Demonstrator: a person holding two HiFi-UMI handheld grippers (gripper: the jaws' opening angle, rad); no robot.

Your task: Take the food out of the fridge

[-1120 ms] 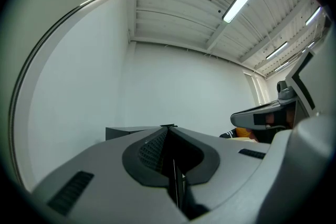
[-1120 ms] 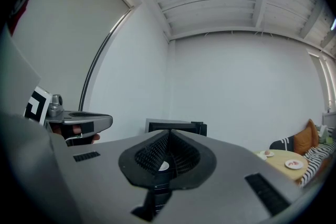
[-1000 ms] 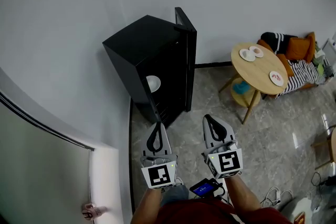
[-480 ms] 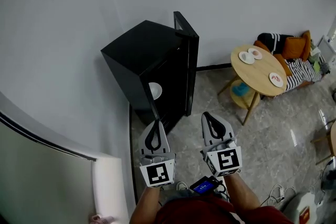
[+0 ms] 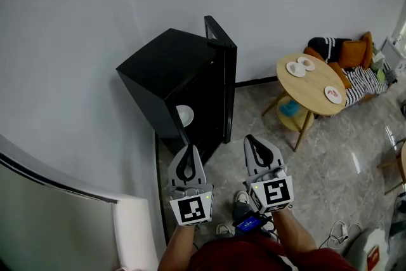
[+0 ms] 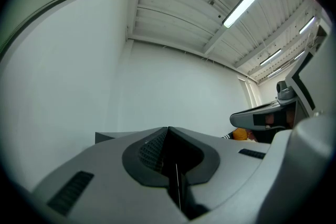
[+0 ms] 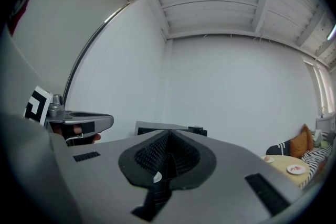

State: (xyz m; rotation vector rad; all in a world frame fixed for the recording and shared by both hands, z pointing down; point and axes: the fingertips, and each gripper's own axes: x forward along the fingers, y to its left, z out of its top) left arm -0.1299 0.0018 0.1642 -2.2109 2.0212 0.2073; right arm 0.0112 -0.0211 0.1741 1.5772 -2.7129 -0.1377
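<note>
Down at the bottom centre of the frame, the left gripper (image 5: pixel 188 152) and right gripper (image 5: pixel 252 141) are both clamped shut on nothing. Above them, mid-frame, the black fridge (image 5: pixel 158 66) stands open, a white dish (image 5: pixel 184 115) inside.

the fridge (image 5: pixel 166 66) is standing at twelve o'clock, its door (image 5: pixel 223 82) hanging open on its right, a dish (image 5: pixel 184 115) sitting inside. the counter (image 5: pixel 315 87), at two o'clock, is carrying three plates (image 5: pixel 295 68). the left claw (image 5: pixel 187 155) and right claw (image 5: pixel 254 144) are hovering side by side at six o'clock.
</note>
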